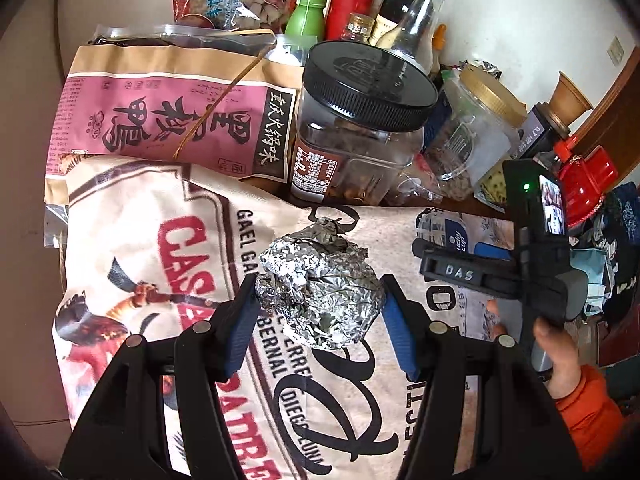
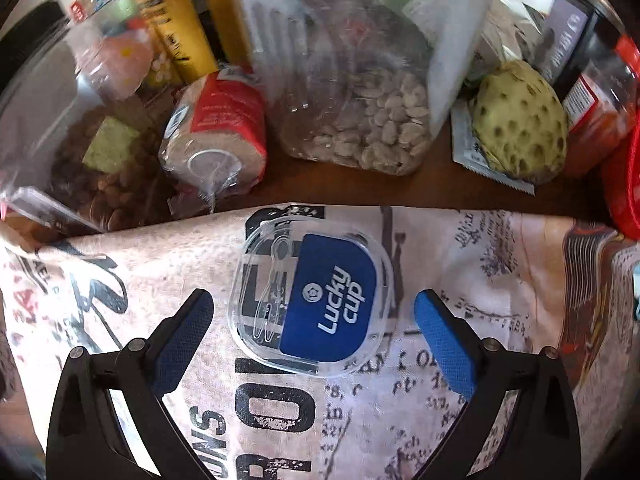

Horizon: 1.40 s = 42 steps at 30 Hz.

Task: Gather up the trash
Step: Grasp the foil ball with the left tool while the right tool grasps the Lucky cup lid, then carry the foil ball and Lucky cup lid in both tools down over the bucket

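Observation:
A crumpled ball of aluminium foil (image 1: 320,284) sits between the blue pads of my left gripper (image 1: 320,308), which touch both its sides above a printed cloth (image 1: 160,240). In the right wrist view a clear plastic lid with a blue "Lucky cup" label (image 2: 312,300) lies flat on the cloth (image 2: 460,260). My right gripper (image 2: 314,320) is open, its pads on either side of the lid and apart from it. The right gripper also shows in the left wrist view (image 1: 452,268), over the lid (image 1: 444,232).
Behind the cloth stand a black-lidded jar (image 1: 360,120), a gold-lidded jar (image 1: 472,128), bottles (image 1: 404,12) and a pink snack bag (image 1: 168,120). The right view shows a jar of seeds (image 2: 368,92), a wrapped roll (image 2: 216,128), a green lotus pod (image 2: 520,124) and a red item (image 2: 624,184).

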Each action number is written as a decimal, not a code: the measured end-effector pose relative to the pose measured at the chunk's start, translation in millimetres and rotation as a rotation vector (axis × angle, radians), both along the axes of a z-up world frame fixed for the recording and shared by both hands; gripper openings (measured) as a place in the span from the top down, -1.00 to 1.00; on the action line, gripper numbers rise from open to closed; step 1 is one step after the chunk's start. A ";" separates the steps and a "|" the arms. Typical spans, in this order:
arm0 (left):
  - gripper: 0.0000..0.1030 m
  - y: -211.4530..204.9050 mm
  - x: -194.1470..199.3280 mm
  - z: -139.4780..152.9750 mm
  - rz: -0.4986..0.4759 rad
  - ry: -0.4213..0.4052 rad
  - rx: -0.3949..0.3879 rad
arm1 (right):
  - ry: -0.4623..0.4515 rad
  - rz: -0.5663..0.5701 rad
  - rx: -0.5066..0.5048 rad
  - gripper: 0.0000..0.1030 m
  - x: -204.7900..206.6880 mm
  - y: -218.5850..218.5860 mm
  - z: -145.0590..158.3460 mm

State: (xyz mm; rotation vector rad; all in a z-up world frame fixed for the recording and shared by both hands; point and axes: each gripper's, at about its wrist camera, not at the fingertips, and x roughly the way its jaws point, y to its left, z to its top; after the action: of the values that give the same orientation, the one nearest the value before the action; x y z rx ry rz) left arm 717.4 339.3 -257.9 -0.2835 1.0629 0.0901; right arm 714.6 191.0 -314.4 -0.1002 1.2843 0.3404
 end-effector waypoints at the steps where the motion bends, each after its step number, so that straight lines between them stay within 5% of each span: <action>1: -0.14 -0.2 -0.3 1.1 0.001 -0.001 0.002 | -0.015 0.005 -0.005 -0.78 -2.0 1.3 0.5; 3: -0.14 -4.0 0.2 1.3 -0.002 -0.003 0.004 | -0.046 0.015 -0.019 -0.52 -4.7 2.2 1.7; 11: -0.14 -34.8 -4.4 14.5 -0.036 -0.039 0.008 | -0.068 0.039 0.065 -0.46 -20.7 -33.1 24.0; 20: -0.14 -102.0 -27.0 60.1 -0.082 -0.136 0.026 | -0.216 -0.020 0.192 -0.46 -74.9 -132.1 111.8; 31: -0.14 -233.6 -113.9 129.8 -0.105 -0.271 0.055 | -0.410 -0.035 0.310 -0.46 -162.8 -274.7 209.0; 42: -0.14 -316.5 -211.9 184.7 -0.095 -0.377 0.076 | -0.522 -0.041 0.364 -0.46 -244.3 -363.8 257.4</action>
State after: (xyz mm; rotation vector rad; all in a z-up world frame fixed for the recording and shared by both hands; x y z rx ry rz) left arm 505.5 22.8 -73.2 -0.1722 0.6958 -0.0091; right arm 470.3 -172.9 -57.0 0.1400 0.6942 0.4712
